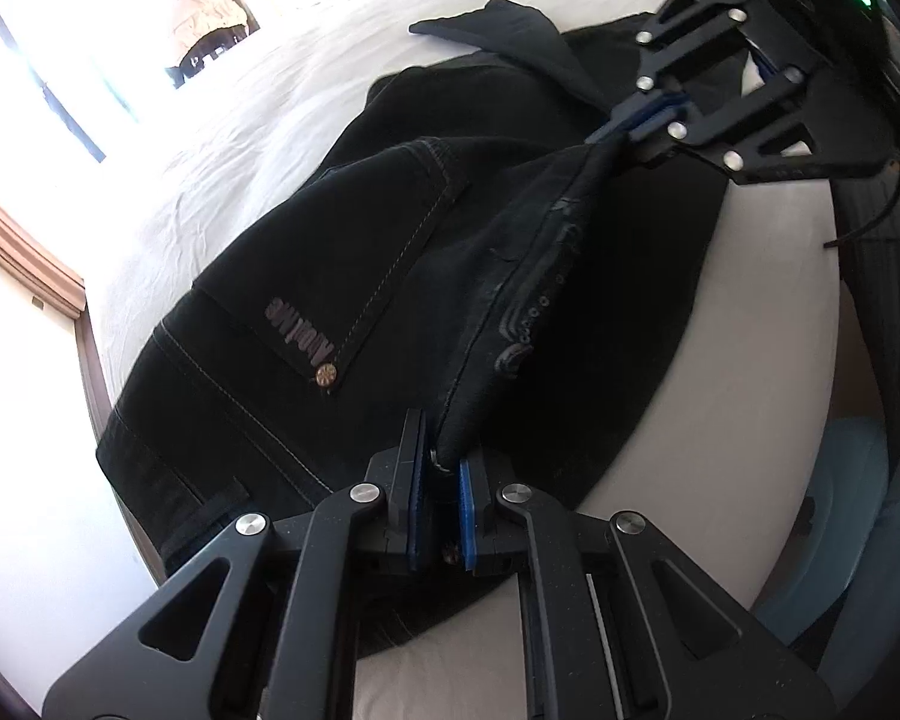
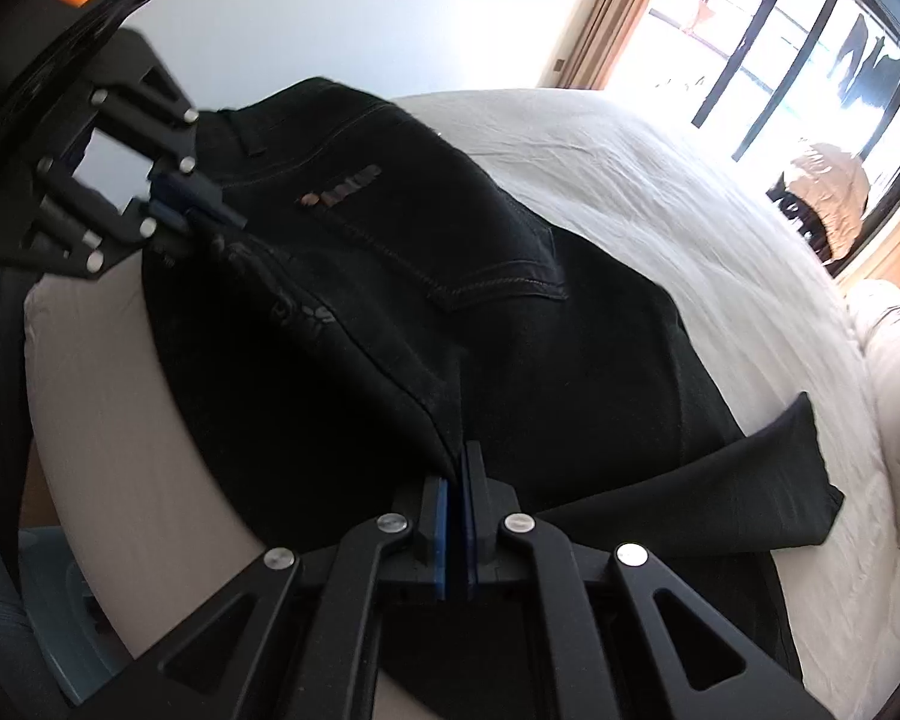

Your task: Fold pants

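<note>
Black jeans (image 1: 342, 276) lie on a white bed, back pocket with a brown label and a rivet facing up. My left gripper (image 1: 441, 468) is shut on a bunched edge of the jeans near the waistband end. My right gripper (image 2: 457, 468) is shut on the same raised fold further along, and it shows across in the left wrist view (image 1: 624, 120). The fold runs taut between the two grippers, lifted above the rest of the jeans (image 2: 510, 312). A leg end (image 2: 768, 480) sticks out to the right. The left gripper shows in the right wrist view (image 2: 192, 210).
The white bed sheet (image 1: 240, 138) spreads beyond the jeans toward a bright window with dark bars (image 2: 810, 30). The bed's rounded near edge (image 1: 768, 312) drops off beside the jeans. A pillow (image 2: 894, 336) lies at the bed's far end.
</note>
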Tool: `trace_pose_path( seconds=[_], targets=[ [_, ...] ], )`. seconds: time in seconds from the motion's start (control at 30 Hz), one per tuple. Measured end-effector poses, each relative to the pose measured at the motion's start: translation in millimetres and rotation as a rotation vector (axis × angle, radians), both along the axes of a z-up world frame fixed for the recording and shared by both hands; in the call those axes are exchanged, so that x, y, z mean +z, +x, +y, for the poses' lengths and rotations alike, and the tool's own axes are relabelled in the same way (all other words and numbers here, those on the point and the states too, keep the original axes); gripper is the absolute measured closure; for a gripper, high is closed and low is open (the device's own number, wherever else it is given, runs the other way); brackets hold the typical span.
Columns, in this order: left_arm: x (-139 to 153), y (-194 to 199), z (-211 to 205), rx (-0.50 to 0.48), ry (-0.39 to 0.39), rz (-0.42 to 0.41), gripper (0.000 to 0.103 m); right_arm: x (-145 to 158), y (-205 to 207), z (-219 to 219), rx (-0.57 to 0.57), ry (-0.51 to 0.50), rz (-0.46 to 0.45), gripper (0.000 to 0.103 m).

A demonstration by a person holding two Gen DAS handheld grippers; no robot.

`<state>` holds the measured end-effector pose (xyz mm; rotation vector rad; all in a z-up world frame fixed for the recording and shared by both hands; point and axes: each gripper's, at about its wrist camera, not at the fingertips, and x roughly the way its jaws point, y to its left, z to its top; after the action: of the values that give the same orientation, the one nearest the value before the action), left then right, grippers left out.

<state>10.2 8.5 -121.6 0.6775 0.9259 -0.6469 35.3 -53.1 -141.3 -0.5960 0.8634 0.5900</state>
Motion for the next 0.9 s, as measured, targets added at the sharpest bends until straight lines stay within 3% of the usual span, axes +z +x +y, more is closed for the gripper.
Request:
trace_pose_path(
  seconds=[0.27, 0.6, 0.9],
  targets=[
    [-2, 3, 6, -0.041, 0.041, -0.004, 0.095, -19, -32, 29, 0.018, -0.093, -0.048, 0.098],
    [-11, 28, 10, -0.035, 0.051, 0.003, 0.095, -25, -49, 36, 0.034, -0.12, -0.062, 0.098],
    [-20, 25, 16, -0.014, 0.038, 0.014, 0.095, -23, -56, 42, 0.055, -0.122, -0.063, 0.098]
  ],
)
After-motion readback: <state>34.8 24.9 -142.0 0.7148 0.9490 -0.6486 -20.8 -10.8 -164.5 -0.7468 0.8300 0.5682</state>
